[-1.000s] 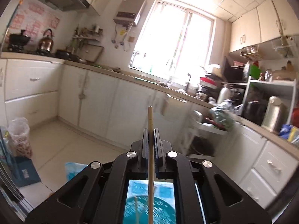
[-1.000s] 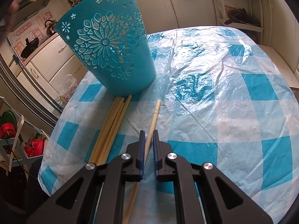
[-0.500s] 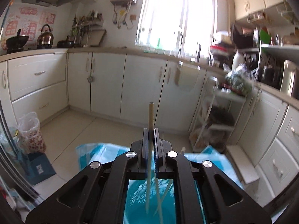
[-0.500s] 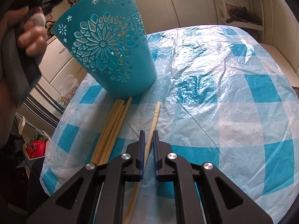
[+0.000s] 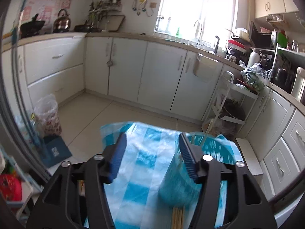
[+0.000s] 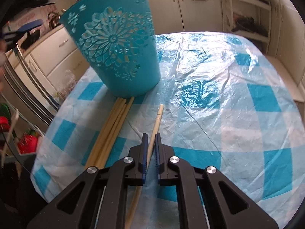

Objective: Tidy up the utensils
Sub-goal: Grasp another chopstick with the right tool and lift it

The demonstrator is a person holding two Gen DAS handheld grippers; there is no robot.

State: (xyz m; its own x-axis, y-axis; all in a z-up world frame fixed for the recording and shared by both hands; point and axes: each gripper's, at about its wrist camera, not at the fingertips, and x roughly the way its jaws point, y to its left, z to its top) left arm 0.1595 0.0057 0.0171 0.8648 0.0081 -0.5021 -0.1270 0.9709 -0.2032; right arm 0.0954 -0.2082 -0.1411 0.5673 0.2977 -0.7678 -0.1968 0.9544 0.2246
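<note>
**Chopstick dropped, next one lined up**

Left wrist: the left gripper [image 5: 151,156] had just spread wide and empty; its chopstick [image 5: 206,132] now stood in the teal bin [image 5: 213,148].

Right wrist: the right gripper [image 6: 150,147] sat nearly closed around a single chopstick [image 6: 157,122] on the tabletop [image 6: 238,114]; bundle [image 6: 112,126] waiting.

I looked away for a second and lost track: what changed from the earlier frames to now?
The left gripper let go of its chopstick and now stands open; chopsticks lean inside the teal basket. The right gripper remains closed around the single chopstick on the table, beside the untouched bundle.
</note>
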